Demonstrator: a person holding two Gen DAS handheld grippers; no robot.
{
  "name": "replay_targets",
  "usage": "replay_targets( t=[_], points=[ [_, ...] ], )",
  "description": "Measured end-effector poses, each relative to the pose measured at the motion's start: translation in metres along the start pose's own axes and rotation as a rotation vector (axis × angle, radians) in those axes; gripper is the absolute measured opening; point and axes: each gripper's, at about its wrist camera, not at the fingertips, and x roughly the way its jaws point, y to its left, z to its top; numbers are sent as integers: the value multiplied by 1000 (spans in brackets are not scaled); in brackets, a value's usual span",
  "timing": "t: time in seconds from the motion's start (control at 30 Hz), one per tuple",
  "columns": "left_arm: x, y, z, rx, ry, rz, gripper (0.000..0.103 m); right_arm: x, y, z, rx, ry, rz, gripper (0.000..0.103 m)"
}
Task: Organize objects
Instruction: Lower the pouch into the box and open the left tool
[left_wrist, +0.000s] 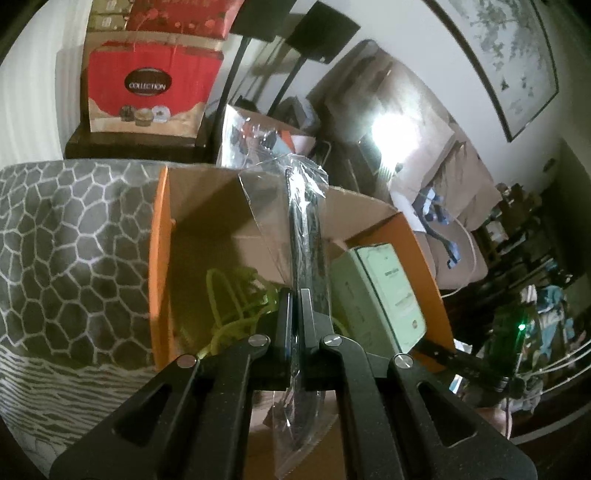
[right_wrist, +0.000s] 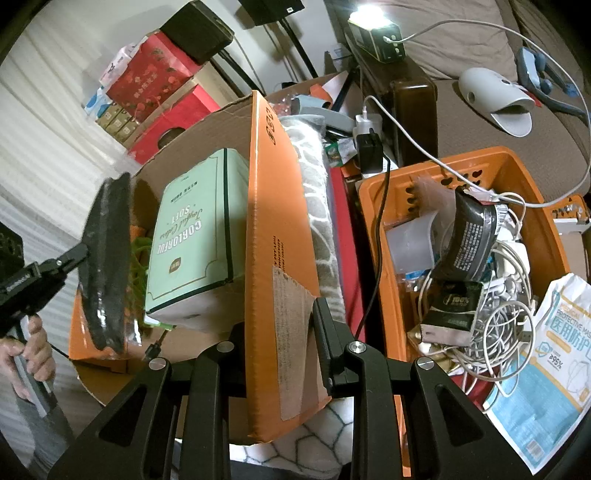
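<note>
Cardboard box (left_wrist: 207, 221), orange outside and brown inside, stands open directly ahead of the left gripper (left_wrist: 295, 314). That gripper is closed narrow on a clear plastic bag (left_wrist: 291, 206) with a dark flat item inside; the bag rises upright between its fingers, above the box opening. Inside the box, a yellow-green cord (left_wrist: 229, 302) lies to the left of the fingers and a pale green carton (left_wrist: 384, 291) stands to their right, against the box's right wall. A grey honeycomb-patterned cushion (left_wrist: 66, 240) sits against the box's outer left side. The right gripper (right_wrist: 280, 325) straddles one orange wall of the same box (right_wrist: 273, 221); its right finger (right_wrist: 328, 332) lies against the wall's outer face, while the left finger is hidden behind the wall, so contact cannot be confirmed. To the right of this gripper, an orange plastic basket (right_wrist: 373, 206) holds tangled white cables (right_wrist: 506, 317), a black pouch (right_wrist: 465, 240) and a small black box (right_wrist: 454, 302). A mask packet (right_wrist: 546, 354) rests against the basket's right edge.
</note>
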Motion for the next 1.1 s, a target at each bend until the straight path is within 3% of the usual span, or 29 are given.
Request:
replay_targets(
  t=[0.27, 0.5, 0.77, 1.1],
  points=[
    [15, 0, -6, 24, 58, 31, 6, 0, 0, 0, 0, 0, 1, 24],
    [7, -5, -11, 62, 63, 62, 31, 0, -1, 0, 0, 0, 1, 24],
    [-26, 1, -8, 90, -4, 86, 56, 0, -2, -1, 0, -1, 1, 24],
    [-59, 6, -8, 166, -90, 205, 90, 0, -2, -1, 0, -1, 2, 24]
  ],
)
